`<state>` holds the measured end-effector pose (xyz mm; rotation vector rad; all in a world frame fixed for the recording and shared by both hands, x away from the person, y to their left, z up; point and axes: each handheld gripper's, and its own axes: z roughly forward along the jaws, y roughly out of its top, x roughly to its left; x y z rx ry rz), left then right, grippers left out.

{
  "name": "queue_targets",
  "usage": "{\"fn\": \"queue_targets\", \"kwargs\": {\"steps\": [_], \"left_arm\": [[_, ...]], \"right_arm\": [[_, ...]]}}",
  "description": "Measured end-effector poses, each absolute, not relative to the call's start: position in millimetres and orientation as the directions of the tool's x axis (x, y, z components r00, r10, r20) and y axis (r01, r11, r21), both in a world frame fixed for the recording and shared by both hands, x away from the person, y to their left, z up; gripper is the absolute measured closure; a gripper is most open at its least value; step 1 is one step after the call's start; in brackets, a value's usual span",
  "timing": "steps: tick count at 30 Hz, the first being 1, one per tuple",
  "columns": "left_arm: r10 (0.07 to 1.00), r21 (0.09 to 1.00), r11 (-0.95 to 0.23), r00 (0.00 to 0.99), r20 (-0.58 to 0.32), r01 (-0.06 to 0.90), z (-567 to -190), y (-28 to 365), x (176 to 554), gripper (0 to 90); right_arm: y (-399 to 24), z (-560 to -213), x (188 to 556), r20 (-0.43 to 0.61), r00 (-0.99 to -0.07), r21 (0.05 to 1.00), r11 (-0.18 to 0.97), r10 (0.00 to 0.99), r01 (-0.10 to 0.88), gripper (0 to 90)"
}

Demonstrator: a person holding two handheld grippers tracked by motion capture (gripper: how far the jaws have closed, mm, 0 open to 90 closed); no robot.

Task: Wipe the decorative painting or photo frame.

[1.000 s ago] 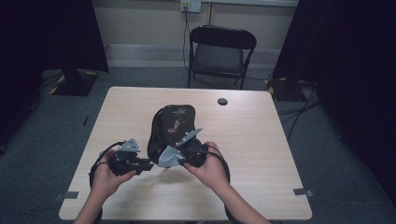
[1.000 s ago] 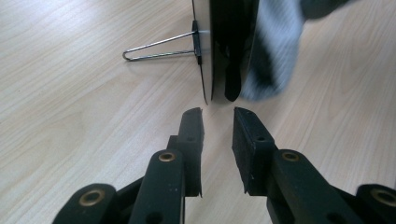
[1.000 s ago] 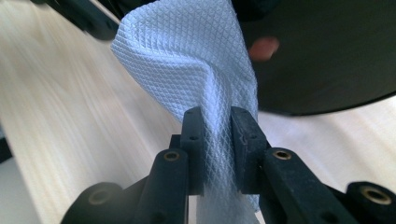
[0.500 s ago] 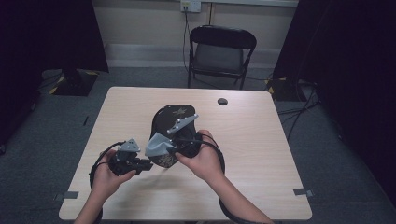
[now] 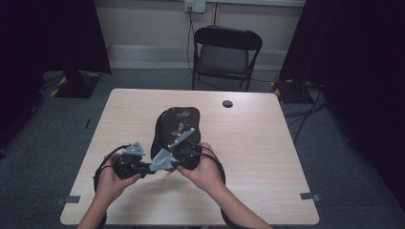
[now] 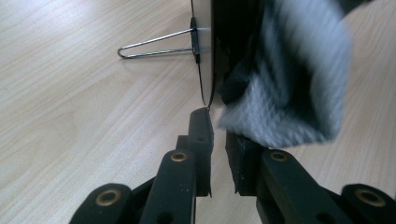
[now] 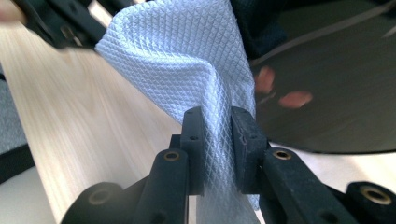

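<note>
The cloth is blurred in the left gripper view, its grey weave smeared just ahead and to the right of the jaws, so its edges there are hard to trace. The left gripper has its jaws drawn narrow, and whether they nip the thin edge of the dark mirror ahead of them cannot be told; a wire stand leg juts out from that edge over the bare table. The right gripper holds the cloth pinched between its pads, a fold rising past the tips. Beyond and to the right of those jaws lies the mirror's glossy face, cut off by the frame. From above, both grippers meet at the mirror's near end, with open tabletop all around.
</note>
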<state>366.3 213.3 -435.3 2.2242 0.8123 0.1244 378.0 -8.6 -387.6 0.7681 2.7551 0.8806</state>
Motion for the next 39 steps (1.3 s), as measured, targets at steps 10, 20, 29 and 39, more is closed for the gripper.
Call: {"fn": "queue_targets", "kwargs": {"steps": [10,20,29,39], "left_arm": [[0.578,0.686,-0.522,0.802,-0.152,0.506,-437,210,366,80.9],[0.574,0.688,-0.524,0.805,-0.15,0.501,-436,208,365,80.9],[0.581,0.687,-0.515,0.798,-0.159,0.513,-435,216,365,77.5],[0.59,0.692,-0.504,0.791,-0.162,0.517,-432,224,362,77.1]], "right_arm": [[-15,-437,377,0.055,-0.845,0.51,0.712,0.533,0.482,77.6],[-25,-459,375,0.054,-0.832,0.471,0.72,0.553,0.509,77.6],[-23,-462,372,0.072,-0.836,0.482,0.715,0.544,0.506,77.5],[-8,-466,368,0.115,-0.845,0.504,0.702,0.523,0.503,77.4]]}}
